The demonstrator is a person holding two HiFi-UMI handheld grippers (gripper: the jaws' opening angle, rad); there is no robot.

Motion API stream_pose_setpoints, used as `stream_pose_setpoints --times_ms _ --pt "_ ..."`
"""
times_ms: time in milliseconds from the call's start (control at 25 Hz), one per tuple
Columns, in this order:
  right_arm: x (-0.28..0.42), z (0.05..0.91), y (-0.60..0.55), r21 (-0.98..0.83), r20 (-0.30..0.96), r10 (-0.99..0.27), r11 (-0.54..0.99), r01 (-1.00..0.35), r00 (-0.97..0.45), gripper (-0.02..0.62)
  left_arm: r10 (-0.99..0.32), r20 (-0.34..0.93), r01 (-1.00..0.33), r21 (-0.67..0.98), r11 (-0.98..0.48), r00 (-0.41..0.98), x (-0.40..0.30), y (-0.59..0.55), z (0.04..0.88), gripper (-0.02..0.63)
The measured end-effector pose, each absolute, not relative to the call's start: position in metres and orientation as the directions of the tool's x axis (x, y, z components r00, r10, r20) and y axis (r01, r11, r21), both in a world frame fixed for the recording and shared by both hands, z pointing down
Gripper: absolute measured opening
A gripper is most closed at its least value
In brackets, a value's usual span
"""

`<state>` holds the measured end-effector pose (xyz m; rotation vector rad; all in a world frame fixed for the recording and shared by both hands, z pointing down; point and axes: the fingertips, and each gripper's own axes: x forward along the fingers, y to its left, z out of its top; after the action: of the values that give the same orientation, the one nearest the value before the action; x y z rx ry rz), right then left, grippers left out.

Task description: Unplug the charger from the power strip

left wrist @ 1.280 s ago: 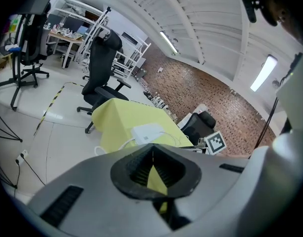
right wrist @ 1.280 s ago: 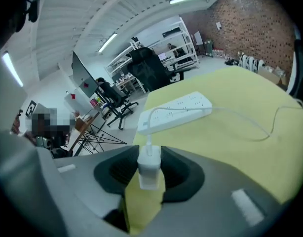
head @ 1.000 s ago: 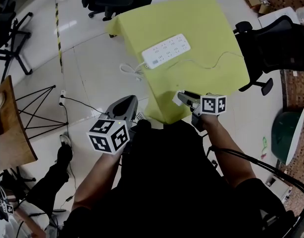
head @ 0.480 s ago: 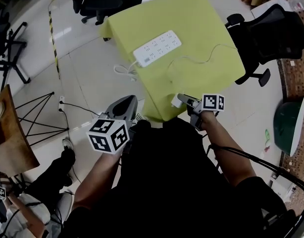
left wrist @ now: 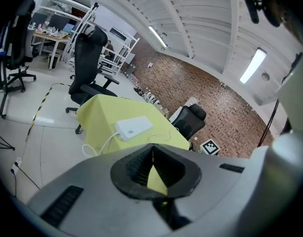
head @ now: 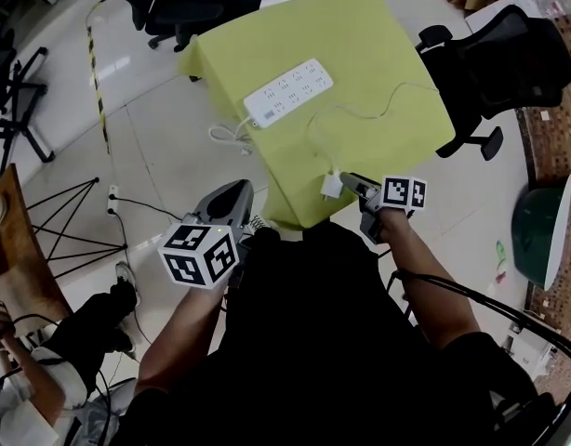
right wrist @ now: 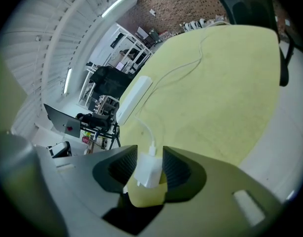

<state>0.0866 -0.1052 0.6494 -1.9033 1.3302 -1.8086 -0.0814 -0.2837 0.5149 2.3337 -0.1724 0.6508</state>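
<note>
Jaws of the right gripper (head: 349, 187), tilted downward, opening around the charger (head: 331, 187)

White charger (right wrist: 147, 171) between the right tool's (right wrist: 150, 156) opening jaws, cable (right wrist: 147, 132) trailing over yellow tablecloth (right wrist: 215, 93).

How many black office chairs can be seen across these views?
3. The left chair stands apart on the open floor, the far chair at the yellow table's far corner, the right chair beside its right side. More may be hidden outside the frames.
</note>
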Motion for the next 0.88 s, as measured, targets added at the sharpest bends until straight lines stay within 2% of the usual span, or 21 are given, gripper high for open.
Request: stream_pose_setpoints --times_ms 160,320,480,560,880 --pt "0.092 0.637 -0.107 -0.662 0.694 -0.707 -0.552 -0.507 -0.136 0.16 0.053 0.493 -0.291 0.595 -0.749 0.869 -0.078 -0.282 0.514 0.008" --pt "0.095 0.618 -0.119 -0.63 0.686 -0.716 -0.5 -0.595 -0.125 0.131 0.04 0.491 -0.296 0.587 -0.753 0.87 -0.074 -0.281 0.512 0.006" --pt "0.104 0.592 -0.132 -0.581 0.658 -0.746 -0.418 -0.698 -0.101 0.042 0.002 0.493 -0.316 0.561 -0.765 0.87 -0.07 -0.279 0.503 0.008" --pt "0.104 0.574 -0.142 -0.586 0.621 -0.773 -0.348 -0.732 -0.129 0.003 -0.047 0.493 -0.349 0.542 -0.765 0.869 -0.07 -0.28 0.493 0.008" --pt "0.103 0.516 -0.15 -0.545 0.486 -0.796 0.048 -0.837 -0.362 0.002 -0.367 0.473 -0.585 0.491 -0.645 0.801 -0.093 -0.263 0.465 0.008"
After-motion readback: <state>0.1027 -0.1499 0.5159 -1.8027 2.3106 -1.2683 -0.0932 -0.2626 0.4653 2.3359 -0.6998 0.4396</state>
